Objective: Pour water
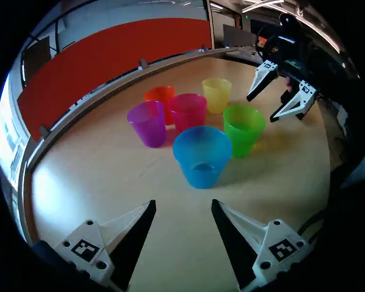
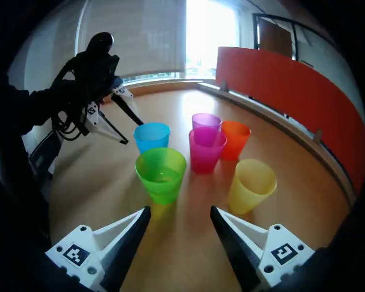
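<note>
Several plastic cups stand clustered on a wooden table (image 1: 100, 165). In the left gripper view my left gripper (image 1: 182, 207) is open just short of the blue cup (image 1: 202, 155), with a green cup (image 1: 244, 129), a pink cup (image 1: 188, 111), a purple cup (image 1: 148, 122), an orange cup (image 1: 159, 96) and a yellow cup (image 1: 217, 94) beyond. The right gripper (image 1: 275, 97) hangs open past the green cup. In the right gripper view my right gripper (image 2: 179, 211) is open before the green cup (image 2: 161, 174), which holds some water, and the yellow cup (image 2: 250, 186). The left gripper (image 2: 131, 127) is open by the blue cup (image 2: 152, 136).
A red partition (image 1: 109, 58) runs along the table's far edge in the left gripper view and stands at the right (image 2: 299, 92) in the right gripper view. A bright window (image 2: 207, 34) lies behind. A person's dark sleeve (image 2: 31, 112) holds the left gripper.
</note>
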